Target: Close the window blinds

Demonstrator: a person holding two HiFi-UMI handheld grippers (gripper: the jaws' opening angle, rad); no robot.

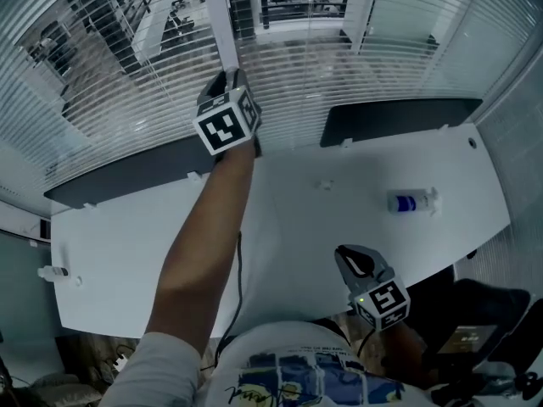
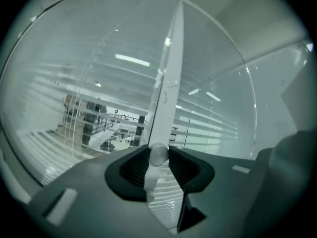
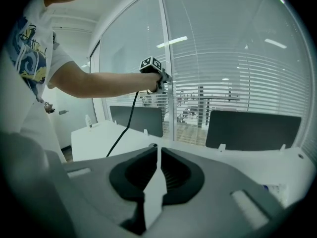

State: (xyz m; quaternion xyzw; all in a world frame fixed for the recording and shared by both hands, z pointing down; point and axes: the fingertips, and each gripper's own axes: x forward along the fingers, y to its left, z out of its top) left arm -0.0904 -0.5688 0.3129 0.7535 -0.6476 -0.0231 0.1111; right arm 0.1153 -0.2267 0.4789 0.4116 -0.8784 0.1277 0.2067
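My left tool (image 1: 229, 81) stretched far over the white bench (image 1: 297, 219), pads clamped on the slim pale wand (image 2: 158, 155) of the window blinds (image 1: 356, 70), white horizontal slats lowered across the far glass, gaps showing through, my right tool (image 1: 349, 261) near me, jaws together, empty.

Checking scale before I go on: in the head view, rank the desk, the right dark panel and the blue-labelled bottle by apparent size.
Largest: desk.
Then: right dark panel.
Smallest: blue-labelled bottle.
The gaps are clear, no ties.
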